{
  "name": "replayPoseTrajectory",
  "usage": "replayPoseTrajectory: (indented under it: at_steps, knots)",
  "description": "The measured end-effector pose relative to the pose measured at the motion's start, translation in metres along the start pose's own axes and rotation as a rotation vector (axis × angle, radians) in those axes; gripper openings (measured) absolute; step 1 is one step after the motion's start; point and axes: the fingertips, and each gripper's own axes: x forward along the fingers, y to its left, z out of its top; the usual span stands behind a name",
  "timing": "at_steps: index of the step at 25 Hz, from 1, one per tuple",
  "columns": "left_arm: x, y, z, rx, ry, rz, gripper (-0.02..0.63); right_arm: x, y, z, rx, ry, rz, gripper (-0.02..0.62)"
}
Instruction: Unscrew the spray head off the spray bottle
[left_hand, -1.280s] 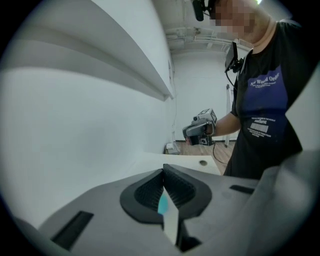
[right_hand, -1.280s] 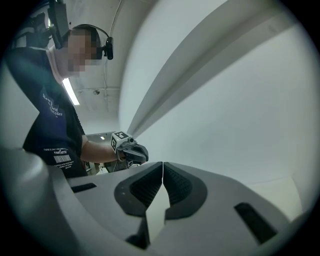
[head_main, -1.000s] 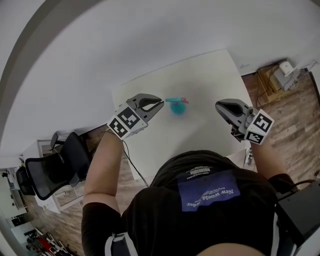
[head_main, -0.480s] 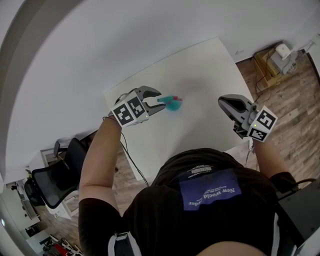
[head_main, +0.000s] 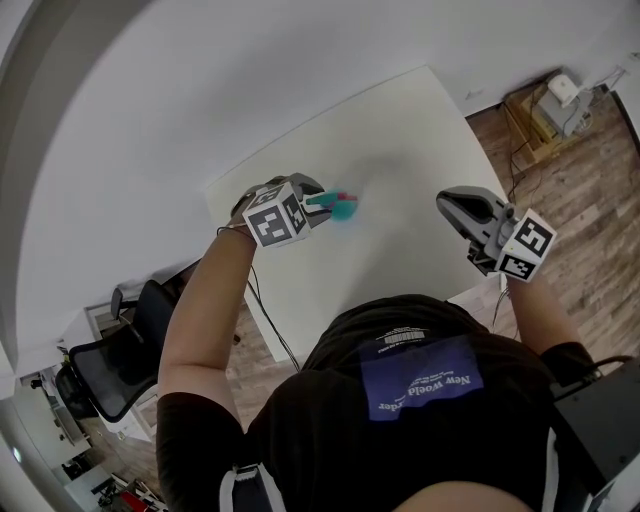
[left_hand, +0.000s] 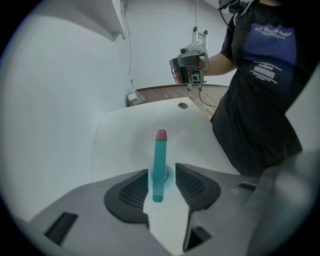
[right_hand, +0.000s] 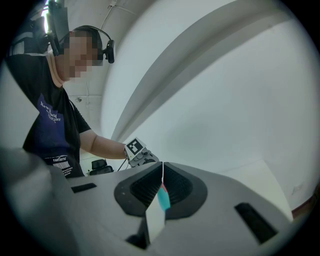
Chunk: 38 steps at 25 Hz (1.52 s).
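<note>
L jaws stood part open, pads either side of the spray head (left_hand: 159, 155) w/ a gap on each side, nothing pressed yet. They had just been opening, and the head sat between them. Its long teal arm ran out past the jaw tips to the red nozzle tip (left_hand: 161, 135).

The left gripper (head_main: 316, 203) pointed steeply down over the spray bottle (head_main: 345, 208). The bottle stood upright on the white worktop (head_main: 400, 130), towards the worktop's left side in the head view.

Step in hand, prob.: getting a first hold at the top of the bottle. To do it well:
- Centre the pads on the round base of the head, not the thin arm, which would likely flex or slip.
- Come straight down, no sideways nudge; the bottle looked light and could tip.
- Close squarely before any twist.

R jaws were closed on nothing. The right gripper (head_main: 465, 205) hung level, well apart from the bottle at the worktop's right. It would prob. need to open and clamp the body, else body and head may turn together.
</note>
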Motion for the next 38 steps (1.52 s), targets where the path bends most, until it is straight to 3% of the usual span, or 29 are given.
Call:
replayPoseTrajectory:
  at_steps: [21,28,34,38]
  knots:
    - [0.029,-0.001,-0.009,0.067,0.112,-0.023,0.153,-0.009,-0.004,-0.004,0.008,-0.008,-0.016,-0.003]
    - [0.04,0.003,-0.014,0.111,0.08,0.002,0.146,-0.008,-0.003,-0.003,0.007,-0.009,-0.014,-0.003]
    - [0.028,0.003,-0.007,0.056,0.077,0.012,0.143,-0.011,-0.01,-0.004,0.011,-0.006,-0.003,-0.003]
    - [0.017,0.002,0.002,-0.05,-0.024,0.035,0.143,-0.014,-0.009,-0.002,0.009,-0.01,0.004,-0.003]
